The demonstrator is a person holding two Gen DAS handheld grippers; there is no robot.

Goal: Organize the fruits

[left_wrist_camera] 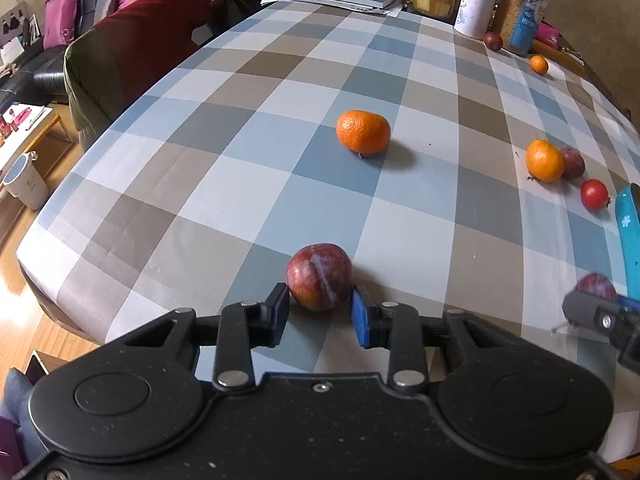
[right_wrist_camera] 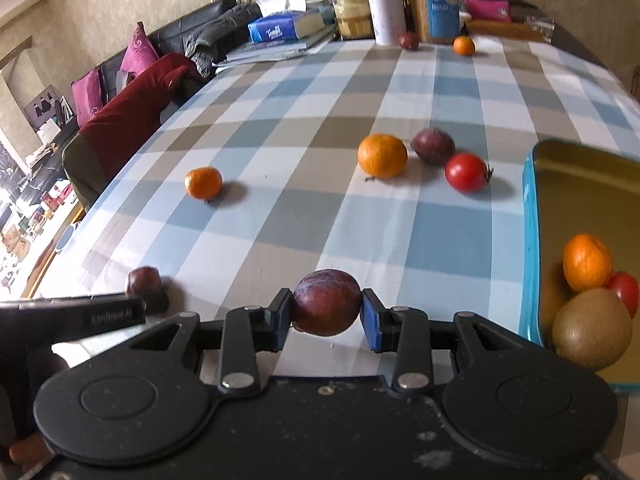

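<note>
My left gripper (left_wrist_camera: 320,307) sits around a dark red plum (left_wrist_camera: 319,277) on the checked tablecloth; both pads touch its sides. My right gripper (right_wrist_camera: 326,312) is shut on another plum (right_wrist_camera: 327,301), held just above the cloth beside the blue tin (right_wrist_camera: 529,240). The tin holds a mandarin (right_wrist_camera: 587,262), a tomato (right_wrist_camera: 625,290) and a kiwi (right_wrist_camera: 592,330). Loose on the cloth lie mandarins (right_wrist_camera: 203,182) (right_wrist_camera: 382,155), a plum (right_wrist_camera: 433,146) and a tomato (right_wrist_camera: 466,172). The left gripper with its plum (right_wrist_camera: 143,280) shows at the left of the right wrist view.
At the far end stand a bottle (right_wrist_camera: 384,4), jars (right_wrist_camera: 352,12), a tissue pack (right_wrist_camera: 284,26) and books, with a plum (right_wrist_camera: 409,40) and a small mandarin (right_wrist_camera: 464,45) before them. A chair with red cloth (left_wrist_camera: 152,44) stands at the table's left edge.
</note>
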